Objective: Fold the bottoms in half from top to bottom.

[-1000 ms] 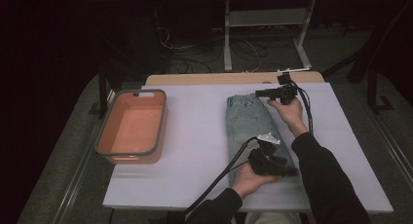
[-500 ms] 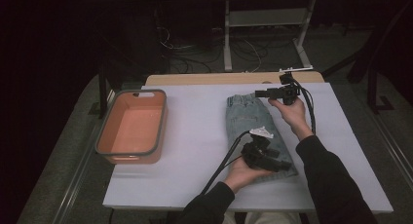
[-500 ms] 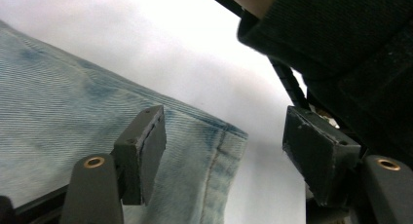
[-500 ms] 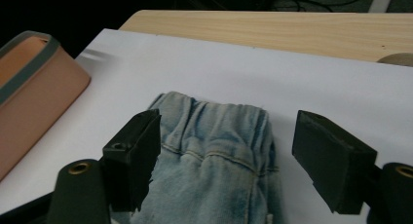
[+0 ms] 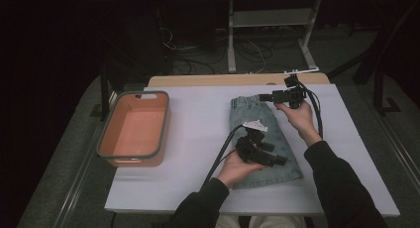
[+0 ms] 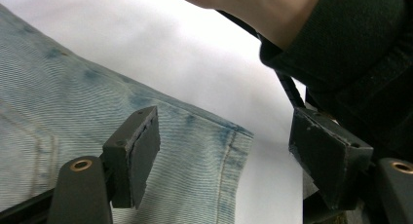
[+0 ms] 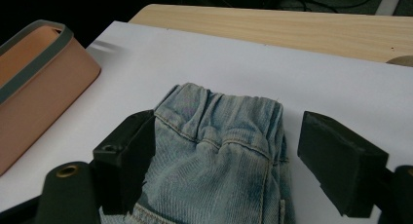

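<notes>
**Both grippers spread wide over folded jeans**

Left gripper held low at the near end of the folded jeans, jaws pointing toward 4 o'clock in the high view and standing well apart. Seen along those jaws in the left gripper view: one pad over the denim, the other past the hem, over the white table; hem corner of the jeans lying between the two, not clamped. Cannot tell whether either pad touches the cloth.

Right gripper poised at the far end, at about 12 o'clock from the left one, jaws pointing toward 9 o'clock and likewise wide apart. In the right gripper view, elastic waistband of the jeans framed between the pads, nothing gripped.

Jeans flat on the table right of centre, waistband at 12 o'clock, hem at 6 o'clock, the right hand just beside the waistband edge at 3 o'clock.

Orange bin well apart from the jeans, at 9 o'clock, near the table's left edge.
</notes>
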Demonstrator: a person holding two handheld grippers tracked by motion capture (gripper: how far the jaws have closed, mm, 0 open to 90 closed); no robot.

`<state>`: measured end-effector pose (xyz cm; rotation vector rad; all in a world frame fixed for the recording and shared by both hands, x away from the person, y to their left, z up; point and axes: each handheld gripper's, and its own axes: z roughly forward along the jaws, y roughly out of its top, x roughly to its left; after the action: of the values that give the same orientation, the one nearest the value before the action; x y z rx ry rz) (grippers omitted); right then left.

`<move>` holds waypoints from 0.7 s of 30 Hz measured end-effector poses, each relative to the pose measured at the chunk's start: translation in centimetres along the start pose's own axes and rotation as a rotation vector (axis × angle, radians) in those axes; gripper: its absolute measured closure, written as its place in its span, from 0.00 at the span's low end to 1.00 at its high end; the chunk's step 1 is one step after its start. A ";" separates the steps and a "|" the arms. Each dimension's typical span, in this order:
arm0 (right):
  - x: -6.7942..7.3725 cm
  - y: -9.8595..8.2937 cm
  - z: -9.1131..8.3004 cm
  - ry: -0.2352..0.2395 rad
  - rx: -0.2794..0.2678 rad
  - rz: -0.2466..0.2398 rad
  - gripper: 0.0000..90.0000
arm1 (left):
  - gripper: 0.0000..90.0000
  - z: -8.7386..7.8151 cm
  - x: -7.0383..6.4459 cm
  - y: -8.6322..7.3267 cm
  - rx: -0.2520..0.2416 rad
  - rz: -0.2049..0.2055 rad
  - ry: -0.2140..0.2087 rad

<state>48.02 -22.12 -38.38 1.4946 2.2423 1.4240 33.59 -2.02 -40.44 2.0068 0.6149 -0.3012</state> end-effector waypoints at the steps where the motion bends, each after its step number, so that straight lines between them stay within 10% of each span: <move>1: 0.1 0.0 -0.1 0.002 0.001 -0.003 0.24 | 0.30 -0.2 0.1 0.1 -0.002 -0.002 -0.001; 21: 0.6 -0.5 -1.0 0.020 -0.008 -0.032 0.22 | 0.28 -3.6 1.7 2.8 -0.031 0.009 0.033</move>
<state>46.83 -22.30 -37.97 1.4414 2.2589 1.4435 36.43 0.55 -37.33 1.9882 0.6270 -0.2520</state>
